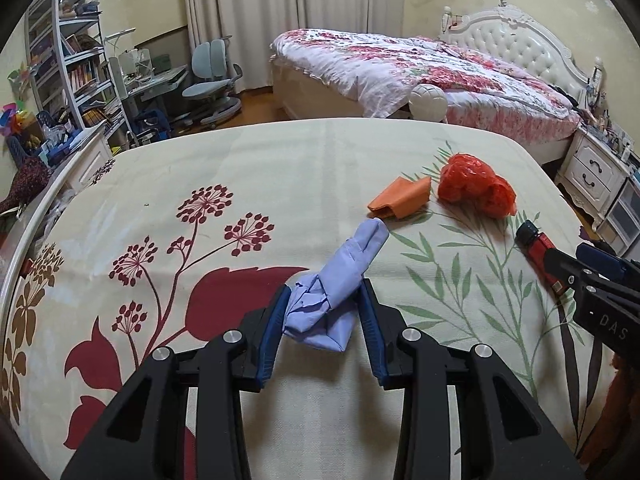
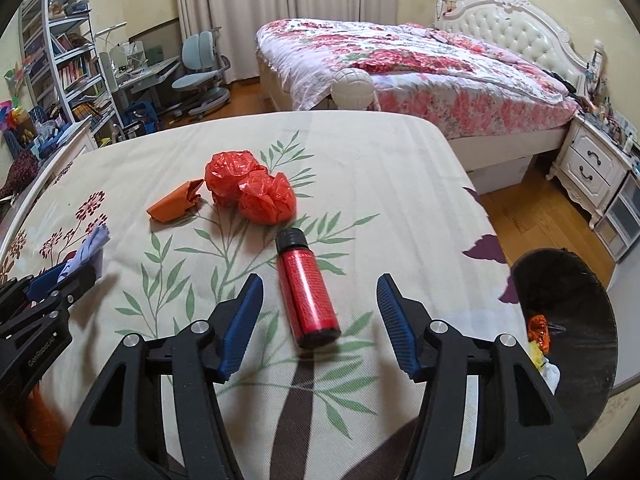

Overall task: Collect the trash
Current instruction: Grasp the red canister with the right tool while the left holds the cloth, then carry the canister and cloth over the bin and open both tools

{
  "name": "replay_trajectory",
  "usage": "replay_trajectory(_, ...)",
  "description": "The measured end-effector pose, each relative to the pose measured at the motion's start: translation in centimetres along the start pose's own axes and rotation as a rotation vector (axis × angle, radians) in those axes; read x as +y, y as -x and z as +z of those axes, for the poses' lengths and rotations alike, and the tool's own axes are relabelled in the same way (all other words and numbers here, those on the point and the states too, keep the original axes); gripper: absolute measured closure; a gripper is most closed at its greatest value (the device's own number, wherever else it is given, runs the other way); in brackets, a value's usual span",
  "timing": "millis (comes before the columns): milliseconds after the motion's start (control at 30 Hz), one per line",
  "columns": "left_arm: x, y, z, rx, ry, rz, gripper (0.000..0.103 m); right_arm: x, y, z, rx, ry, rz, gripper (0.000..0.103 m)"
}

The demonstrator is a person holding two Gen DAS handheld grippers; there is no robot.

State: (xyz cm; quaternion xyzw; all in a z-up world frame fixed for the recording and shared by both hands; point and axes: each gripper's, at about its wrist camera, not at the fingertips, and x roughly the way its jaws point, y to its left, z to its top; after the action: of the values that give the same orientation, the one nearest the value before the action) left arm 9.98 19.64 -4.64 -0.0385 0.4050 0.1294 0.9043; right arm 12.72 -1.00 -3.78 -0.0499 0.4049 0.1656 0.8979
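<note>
A crumpled light-blue wad [image 1: 352, 256] lies on the floral bed cover [image 1: 248, 160], with my left gripper [image 1: 326, 288] shut on its near end and both blue pads against it. A red bottle with a black cap [image 2: 306, 284] lies lengthwise between the fingers of my right gripper [image 2: 320, 278], which is open with a gap on each side. Farther back sit a folded orange paper [image 2: 174, 202] and a crumpled red plastic bag [image 2: 248, 188]. The right wrist view shows the left gripper [image 2: 60, 280] at the left edge with the wad [image 2: 90, 248].
A black trash bin [image 2: 592, 300] with some scraps inside stands on the wood floor at the bed's right edge. Beyond are a second bed with a pink floral quilt [image 2: 420, 68], a white ball [image 2: 354, 90], a nightstand [image 2: 588, 168], a desk chair [image 1: 212, 76] and bookshelves [image 1: 68, 60].
</note>
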Motion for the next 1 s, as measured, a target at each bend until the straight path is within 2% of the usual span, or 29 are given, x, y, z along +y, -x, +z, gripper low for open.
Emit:
replay_trajectory(67,0.3,-0.1,-0.1,0.003,0.005,0.002,0.065,0.4,-0.6,0.2,0.012,0.006,0.0,0.048)
replay_trajectory(300,0.5,-0.4,-0.3,0.011,0.014,-0.005,0.065,1.2,-1.7,0.0,0.056,0.019,0.0,0.073)
replay_trajectory(433,0.4,-0.5,-0.3,0.014,0.016,-0.007,0.065,1.5,-1.6,-0.4,0.053,0.033,-0.01,0.08)
replay_trajectory(1000,-1.1,0.5,-1.1,0.008,0.003,-0.036,0.065,0.3,1.1,-2.5,0.026,-0.003,-0.009,0.08)
